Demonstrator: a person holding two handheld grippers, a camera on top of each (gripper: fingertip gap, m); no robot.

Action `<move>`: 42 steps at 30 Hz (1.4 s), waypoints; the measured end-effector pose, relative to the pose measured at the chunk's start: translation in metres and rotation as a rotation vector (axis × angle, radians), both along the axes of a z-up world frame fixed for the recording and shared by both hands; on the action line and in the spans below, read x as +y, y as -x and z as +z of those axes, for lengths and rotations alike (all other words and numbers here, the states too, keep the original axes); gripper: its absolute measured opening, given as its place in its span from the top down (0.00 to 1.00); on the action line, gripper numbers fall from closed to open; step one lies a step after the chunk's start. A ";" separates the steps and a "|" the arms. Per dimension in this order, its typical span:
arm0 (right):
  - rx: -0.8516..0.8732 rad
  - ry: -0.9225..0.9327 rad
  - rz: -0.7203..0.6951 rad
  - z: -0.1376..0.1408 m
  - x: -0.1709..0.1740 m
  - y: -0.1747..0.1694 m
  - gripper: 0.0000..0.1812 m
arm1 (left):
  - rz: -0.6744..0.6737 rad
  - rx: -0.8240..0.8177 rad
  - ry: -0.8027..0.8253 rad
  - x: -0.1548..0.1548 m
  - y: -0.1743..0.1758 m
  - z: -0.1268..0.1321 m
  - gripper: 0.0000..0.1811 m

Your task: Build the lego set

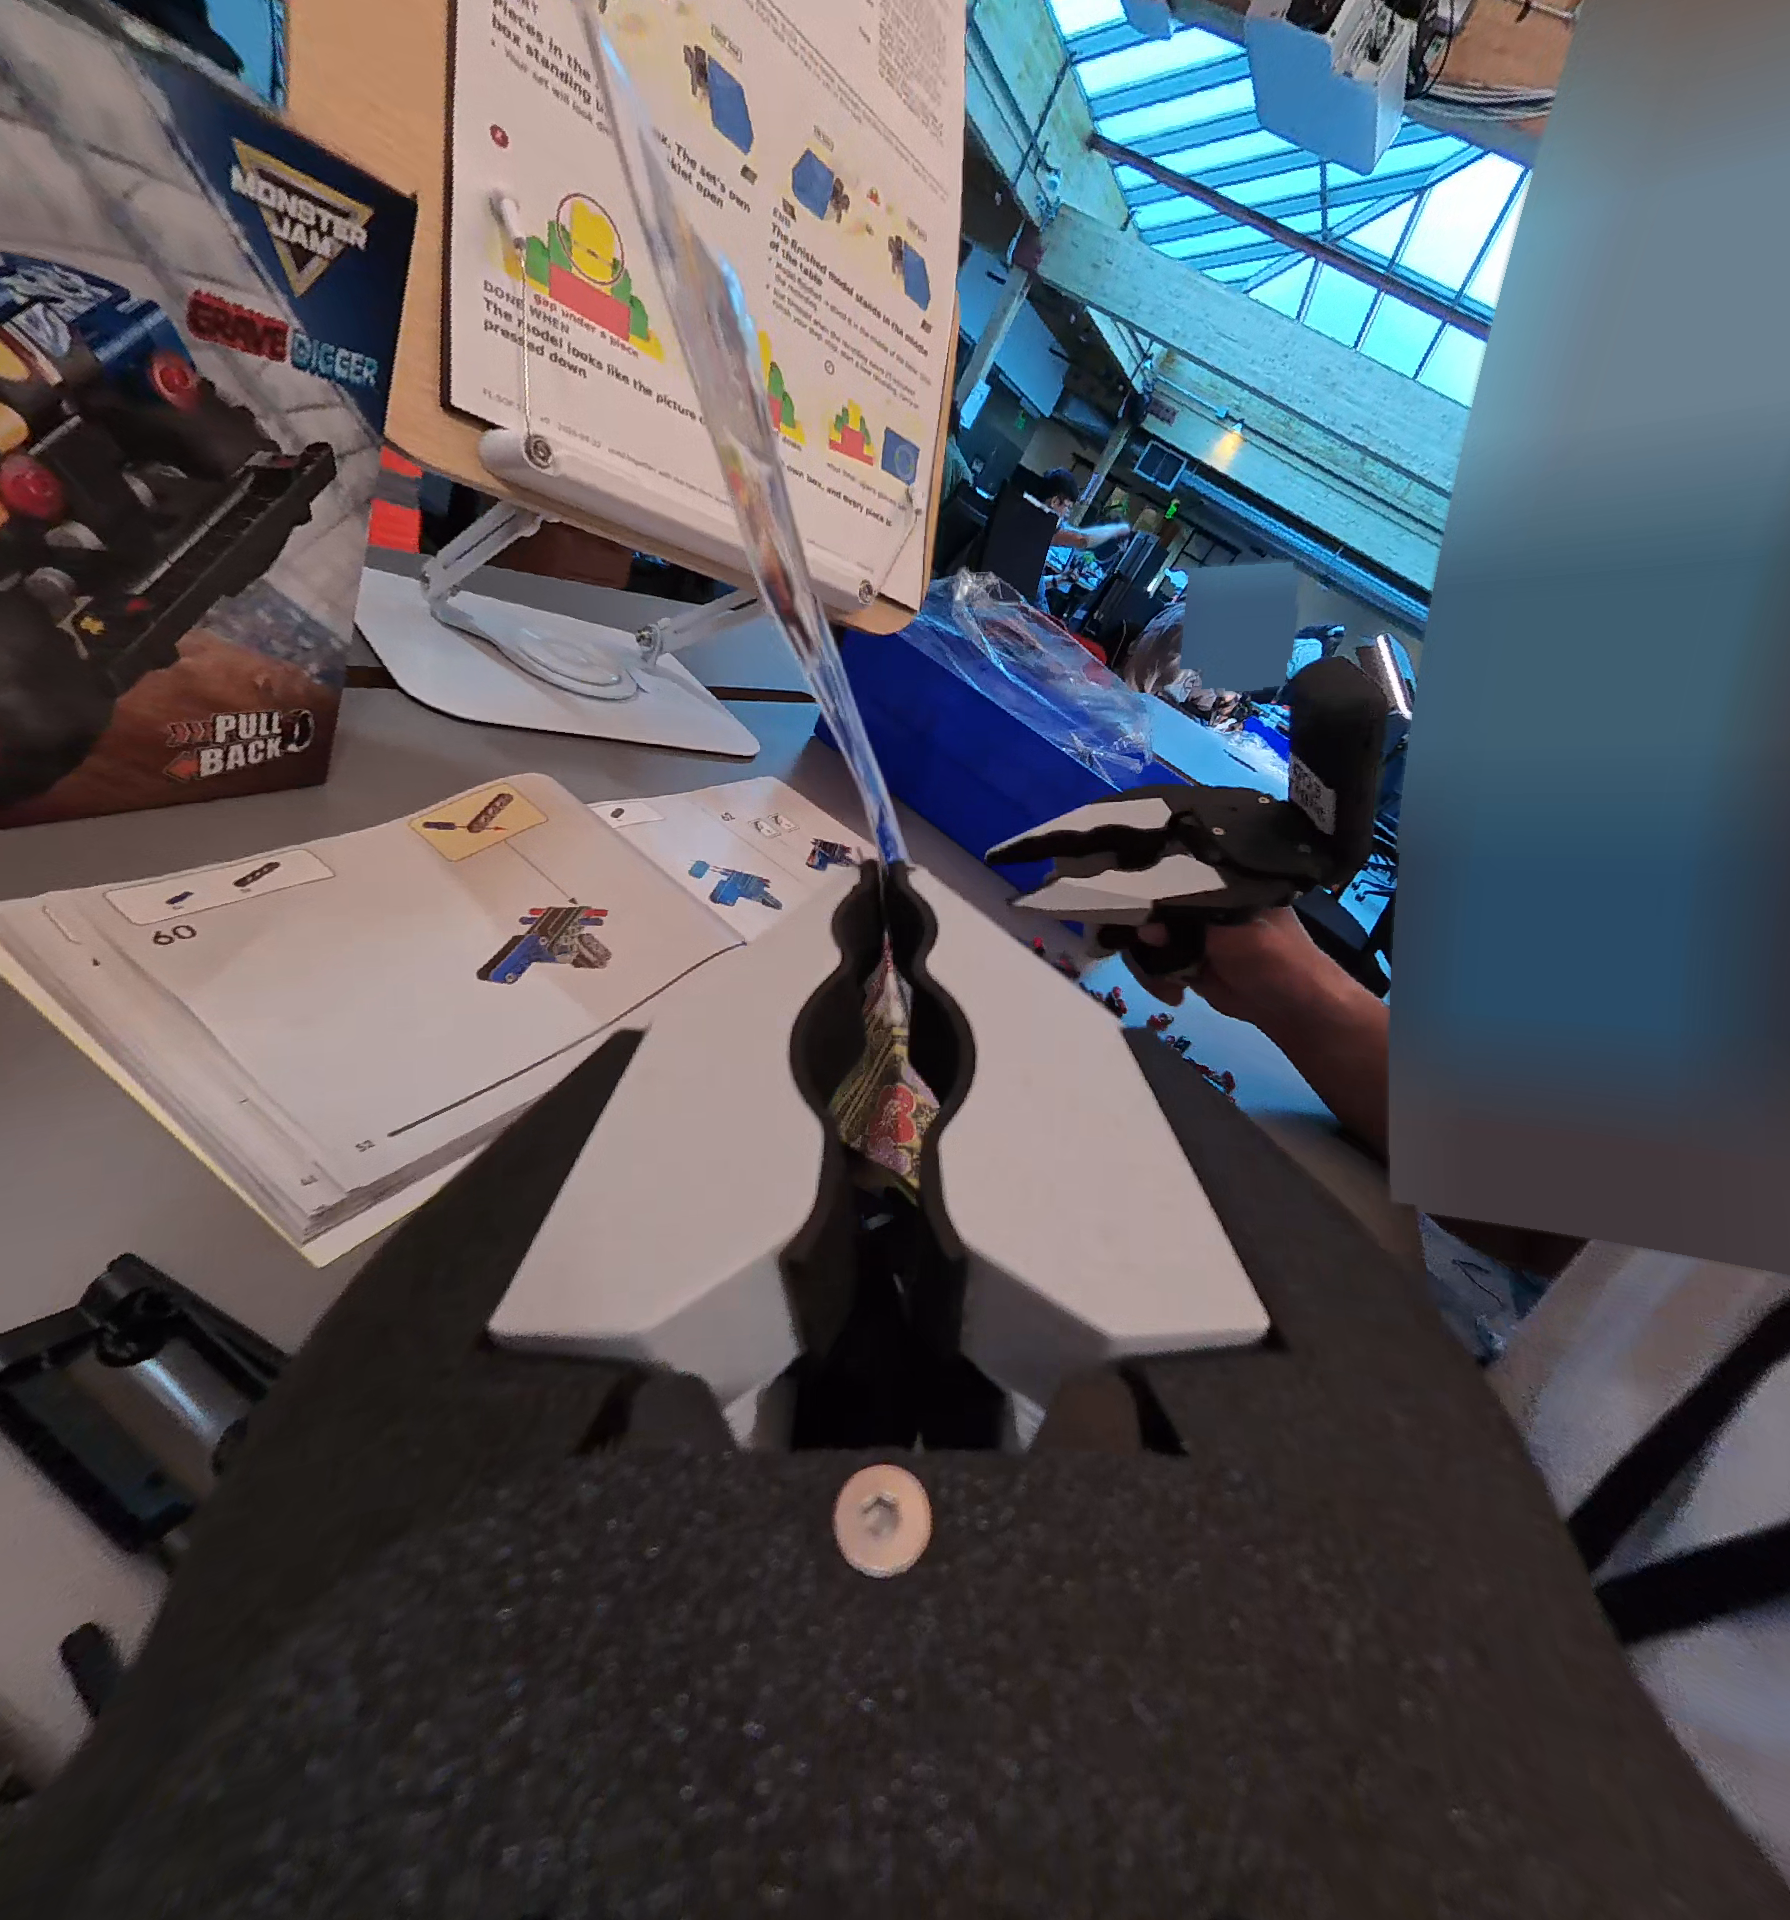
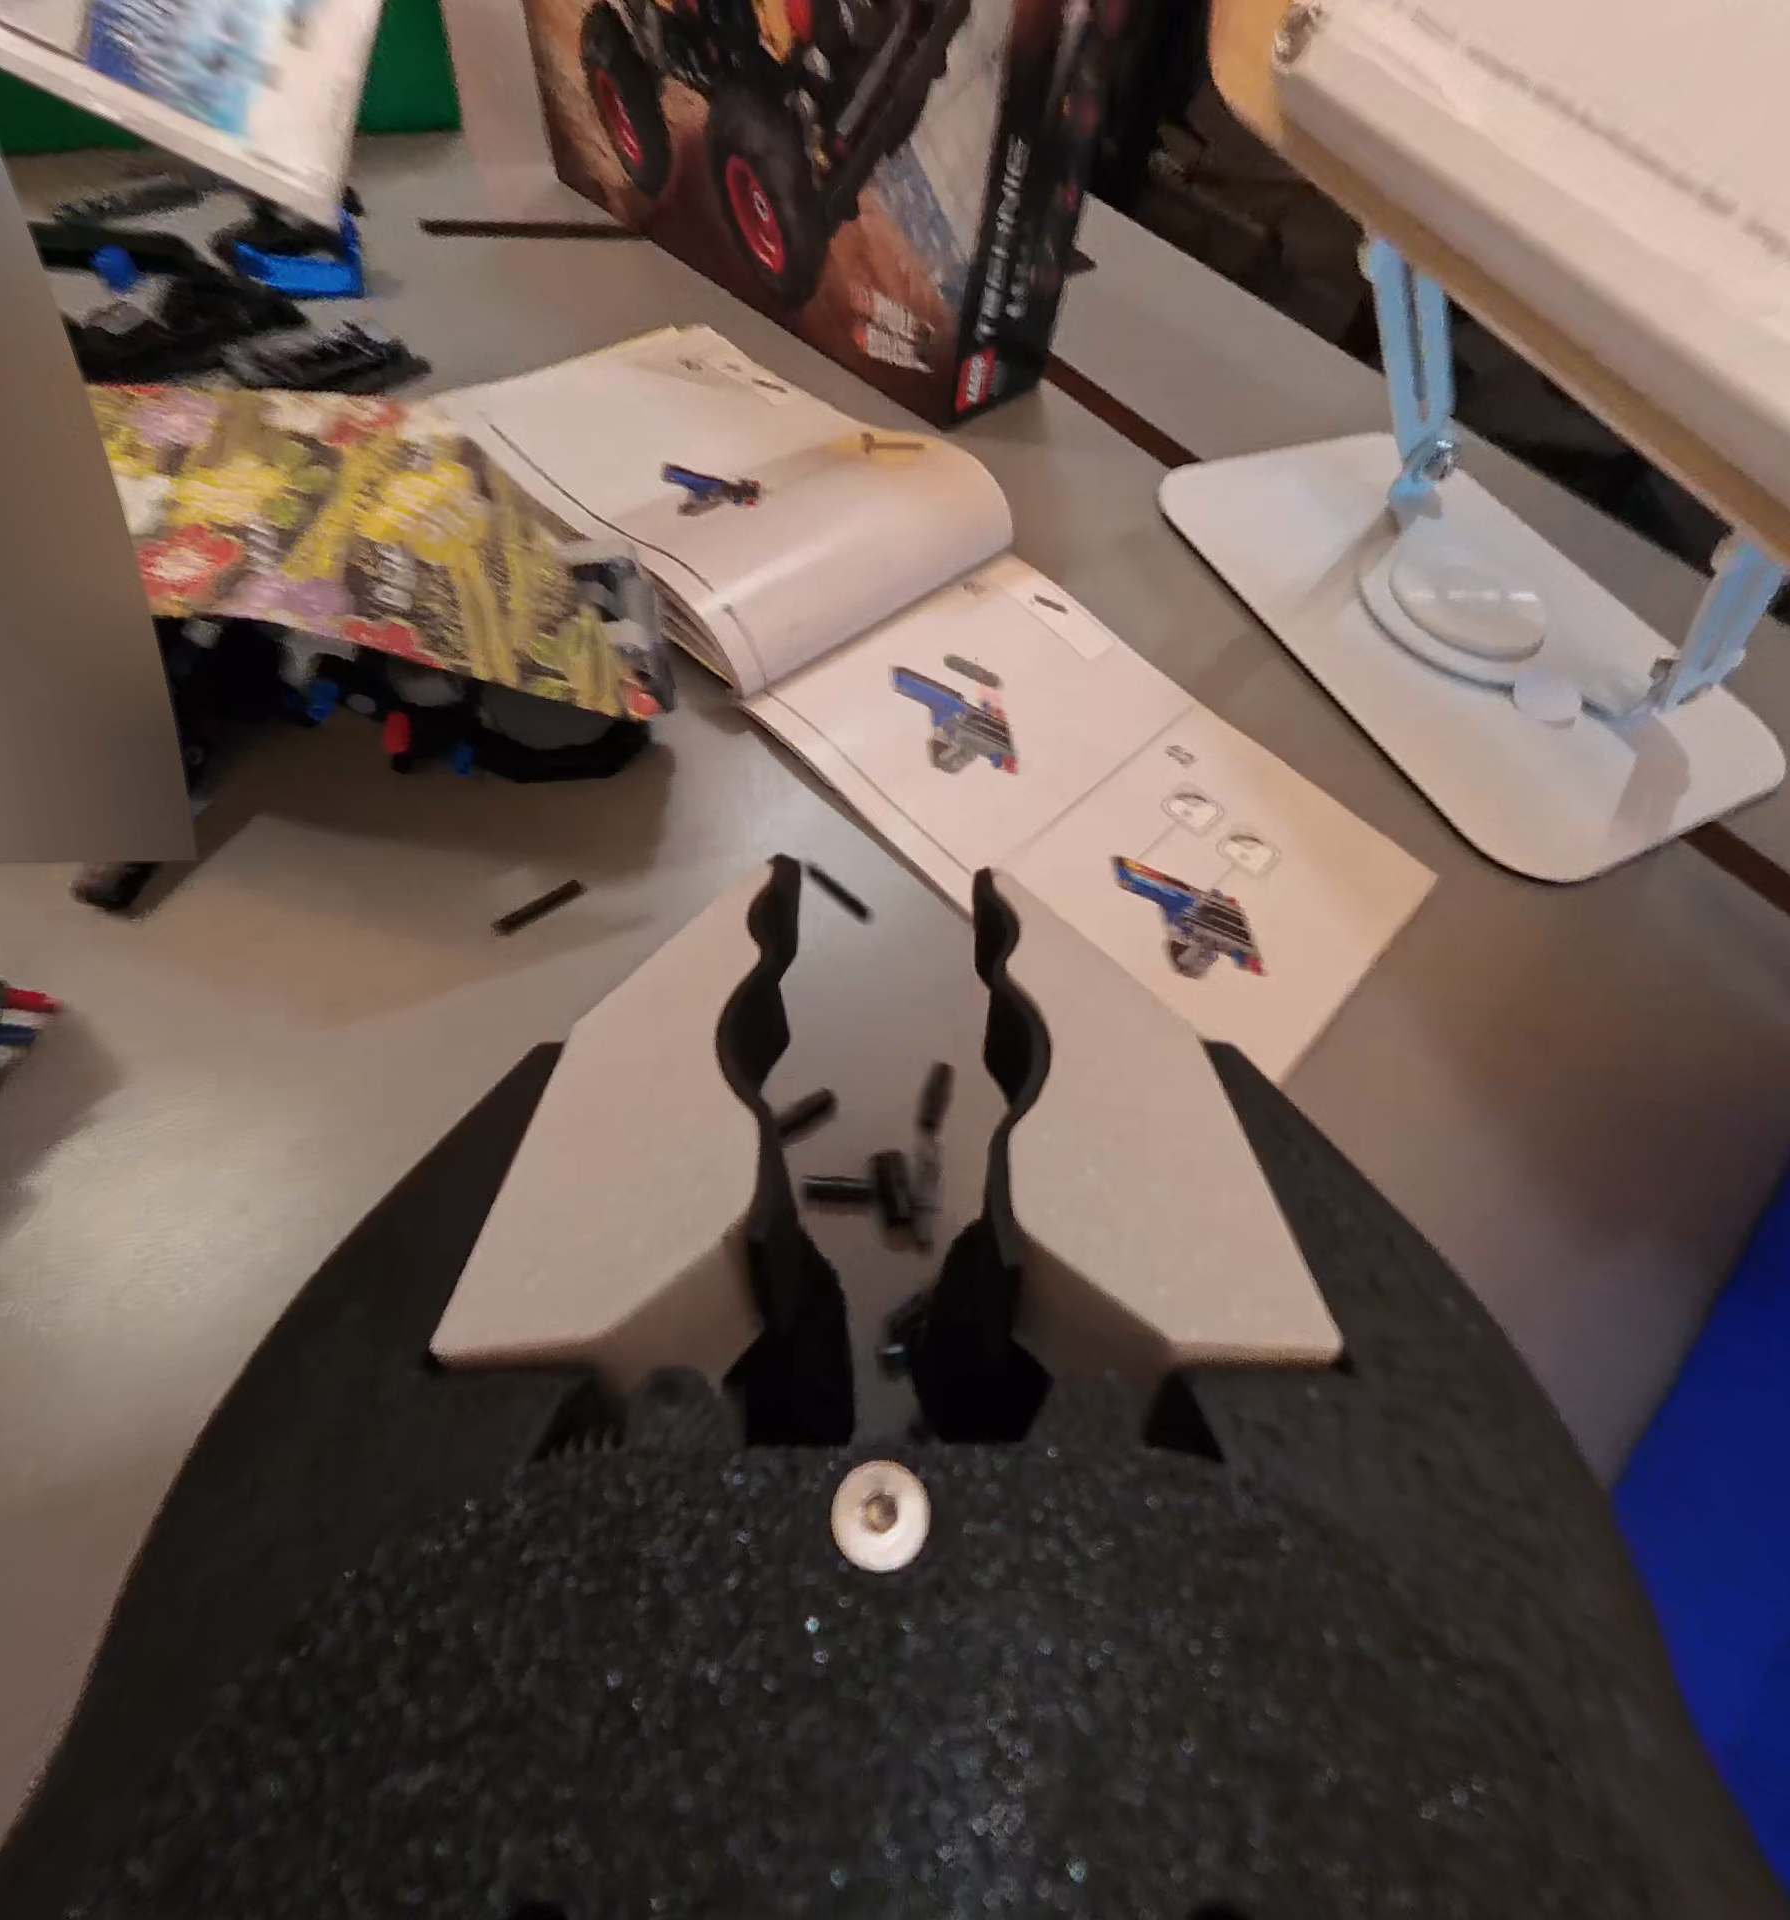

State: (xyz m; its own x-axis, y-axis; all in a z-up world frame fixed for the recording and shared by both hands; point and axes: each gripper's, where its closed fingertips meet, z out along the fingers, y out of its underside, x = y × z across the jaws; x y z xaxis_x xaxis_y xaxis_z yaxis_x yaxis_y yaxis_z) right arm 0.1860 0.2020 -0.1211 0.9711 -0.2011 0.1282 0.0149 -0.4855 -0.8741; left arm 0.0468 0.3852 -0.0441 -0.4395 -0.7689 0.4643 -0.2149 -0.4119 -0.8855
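My left gripper is shut on a colourful sticker sheet, which I see edge-on rising up and away from the jaws. In the right wrist view the same sheet hangs tilted over a partly built black and blue model. My right gripper is open and empty, just above several loose black pins on the table. It also shows in the left wrist view, held by a hand at the right. The open instruction booklet lies flat between them.
The set's box stands at the back. A white stand holds a printed sheet. A blue bin sits at the right. Black and blue parts lie at the back left. A black part lies near me. My right fingertips sit around 25 centimetres from my left ones.
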 end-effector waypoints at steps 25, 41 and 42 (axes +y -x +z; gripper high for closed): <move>-0.974 0.230 0.298 -0.004 -0.020 0.180 0.97 | 0.060 -0.132 -0.222 -0.022 0.013 0.018 1.00; -1.476 0.268 0.785 -0.009 -0.008 0.192 0.97 | 0.067 -0.149 -0.257 -0.025 0.015 0.020 1.00; -1.501 0.262 0.808 -0.009 -0.006 0.192 0.97 | 0.068 -0.148 -0.260 -0.025 0.015 0.020 1.00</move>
State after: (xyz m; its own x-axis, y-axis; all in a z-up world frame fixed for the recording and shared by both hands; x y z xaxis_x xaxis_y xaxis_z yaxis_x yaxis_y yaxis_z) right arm -0.0063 0.1962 -0.1303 -0.1816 0.4122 0.8928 0.9723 -0.0606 0.2257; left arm 0.0321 0.3602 -0.0242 -0.4309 -0.8837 0.1830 -0.0550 -0.1767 -0.9827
